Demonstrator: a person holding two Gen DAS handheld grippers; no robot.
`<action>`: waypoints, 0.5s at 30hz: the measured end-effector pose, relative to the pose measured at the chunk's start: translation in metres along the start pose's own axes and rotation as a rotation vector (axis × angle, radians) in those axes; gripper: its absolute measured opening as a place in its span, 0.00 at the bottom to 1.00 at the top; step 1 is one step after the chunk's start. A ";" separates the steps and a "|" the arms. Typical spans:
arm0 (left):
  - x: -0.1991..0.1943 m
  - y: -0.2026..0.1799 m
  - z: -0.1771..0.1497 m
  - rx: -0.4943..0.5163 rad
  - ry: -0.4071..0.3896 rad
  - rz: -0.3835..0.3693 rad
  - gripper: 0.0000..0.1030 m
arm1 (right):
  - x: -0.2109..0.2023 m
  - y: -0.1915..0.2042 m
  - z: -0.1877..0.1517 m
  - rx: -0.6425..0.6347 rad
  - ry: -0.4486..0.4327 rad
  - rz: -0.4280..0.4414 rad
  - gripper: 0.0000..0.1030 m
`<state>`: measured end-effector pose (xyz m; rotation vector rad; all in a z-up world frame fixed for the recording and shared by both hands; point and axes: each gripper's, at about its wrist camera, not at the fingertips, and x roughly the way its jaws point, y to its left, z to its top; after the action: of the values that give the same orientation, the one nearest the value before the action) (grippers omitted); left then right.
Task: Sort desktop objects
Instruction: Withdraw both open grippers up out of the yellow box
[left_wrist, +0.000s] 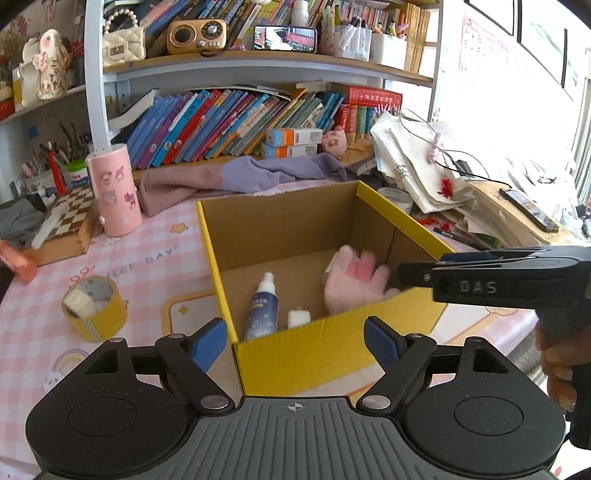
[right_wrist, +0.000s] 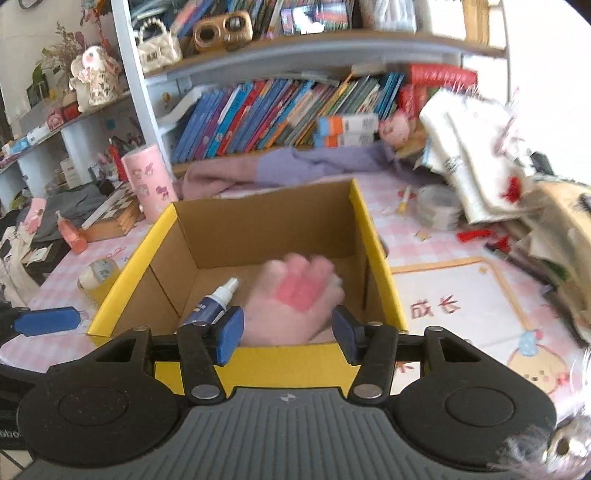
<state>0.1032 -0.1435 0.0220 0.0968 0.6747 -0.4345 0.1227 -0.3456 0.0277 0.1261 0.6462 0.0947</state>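
Nearest me, my left gripper (left_wrist: 295, 341) has its jaws released and bare over the near wall of the yellow box (left_wrist: 332, 350). My right gripper (right_wrist: 288, 328) reaches over that same near rim, jaws parted too, with the pink plush paw (right_wrist: 295, 299) just beyond them inside the box; it is blurred, so I cannot tell whether it has settled. I judge the sorting partly done: the paw, a blue spray bottle (left_wrist: 261, 310) and a small white item (left_wrist: 298, 317) (too small to name) already lie in the box. Left out on the worktop (left_wrist: 155, 258) are the tape roll (left_wrist: 92, 308) at near left and the pink cylinder (left_wrist: 114, 190) farther back. Far right clutter is overexposed and hard to read.
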 end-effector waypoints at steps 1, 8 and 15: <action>-0.001 0.001 -0.002 -0.001 0.001 -0.003 0.81 | -0.005 0.003 -0.002 -0.008 -0.011 -0.012 0.51; -0.011 0.009 -0.012 0.014 0.007 -0.046 0.81 | -0.024 0.013 -0.022 0.007 -0.002 -0.076 0.54; -0.026 0.019 -0.025 0.039 0.020 -0.084 0.81 | -0.040 0.031 -0.042 0.037 0.016 -0.128 0.54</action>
<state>0.0787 -0.1112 0.0176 0.1103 0.6919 -0.5280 0.0643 -0.3166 0.0226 0.1192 0.6706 -0.0398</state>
